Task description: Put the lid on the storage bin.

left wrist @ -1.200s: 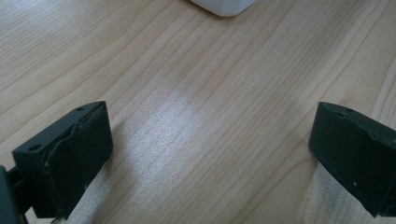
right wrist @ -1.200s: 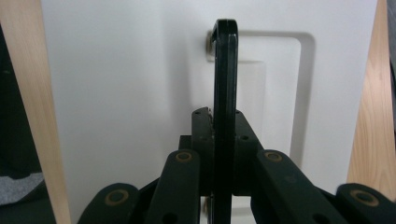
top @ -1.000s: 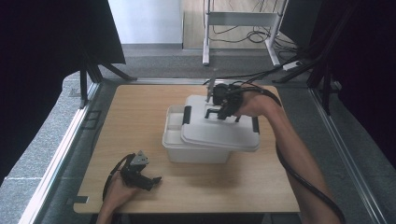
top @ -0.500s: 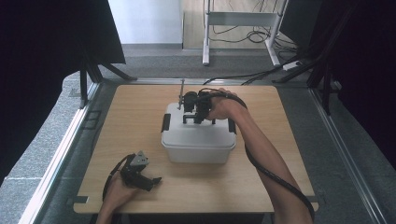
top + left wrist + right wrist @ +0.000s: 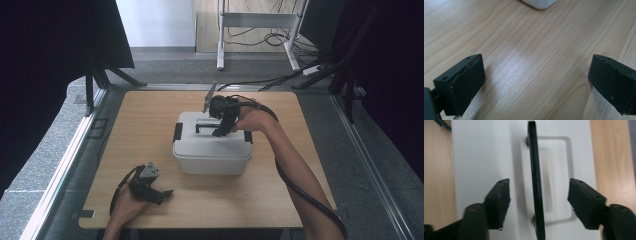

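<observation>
The lid has come down square on the box. My right tool gapes around its black handle, gripping nothing; left tool rests open on the surface.

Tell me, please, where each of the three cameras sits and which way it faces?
High view: above the table's near edge, facing forward and down; both forearms, left gripper and right gripper over the white box.
Left gripper view: on the left gripper, jaws apart over bare table.
Right gripper view: looking down, jaws straddling the lid's black handle.
All three share the box.
</observation>
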Tool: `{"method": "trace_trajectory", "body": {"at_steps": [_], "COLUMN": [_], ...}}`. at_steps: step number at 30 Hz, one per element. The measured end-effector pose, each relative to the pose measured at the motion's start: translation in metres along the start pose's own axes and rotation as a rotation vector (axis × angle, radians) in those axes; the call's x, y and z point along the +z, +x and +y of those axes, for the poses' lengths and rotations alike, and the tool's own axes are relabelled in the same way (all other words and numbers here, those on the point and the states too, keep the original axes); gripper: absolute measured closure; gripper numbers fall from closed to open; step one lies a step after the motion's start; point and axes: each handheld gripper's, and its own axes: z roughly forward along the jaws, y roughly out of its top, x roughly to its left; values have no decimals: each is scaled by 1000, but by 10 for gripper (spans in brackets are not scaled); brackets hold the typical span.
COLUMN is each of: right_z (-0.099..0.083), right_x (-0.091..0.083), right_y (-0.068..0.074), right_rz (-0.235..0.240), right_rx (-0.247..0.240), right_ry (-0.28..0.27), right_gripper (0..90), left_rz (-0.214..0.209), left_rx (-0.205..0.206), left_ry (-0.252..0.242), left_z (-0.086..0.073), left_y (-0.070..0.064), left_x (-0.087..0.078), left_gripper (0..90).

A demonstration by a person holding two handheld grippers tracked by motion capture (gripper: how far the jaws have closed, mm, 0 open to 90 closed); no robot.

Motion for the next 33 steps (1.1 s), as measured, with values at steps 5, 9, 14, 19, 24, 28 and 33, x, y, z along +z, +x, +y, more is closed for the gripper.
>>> {"method": "trace_trajectory", "body": {"at_steps": [5, 9, 14, 19, 24, 28, 33], "right_z": [-29, -54, -86, -115, -142, -163, -184], "right_x": [-16, -27, -39, -48, -53, -50, -40], "right_y": [-3, -1, 4, 11, 18, 26, 38], "right_rz": [-39, -79, -113, -145, -177, -191, -216], "right_rx": [107, 168, 237, 302, 356, 407, 466], "right_ry": [-73, -114, -153, -195, -203, -207, -223], "right_gripper": [156, 133, 95, 57, 44, 31, 5], "left_rz": [2, 3, 4, 5, 6, 6, 7], "left_rx": [-1, 0, -5, -5, -6, -1, -2], "left_ry": [0, 0, -4, -4, -4, 0, 0], "left_z": [0, 0, 0, 0, 0, 0, 0], "left_y": [0, 0, 0, 0, -1, 0, 0], "left_x": [0, 0, 0, 0, 0, 0, 0], "left_gripper": [9, 9, 9, 9, 9, 9, 8]}}
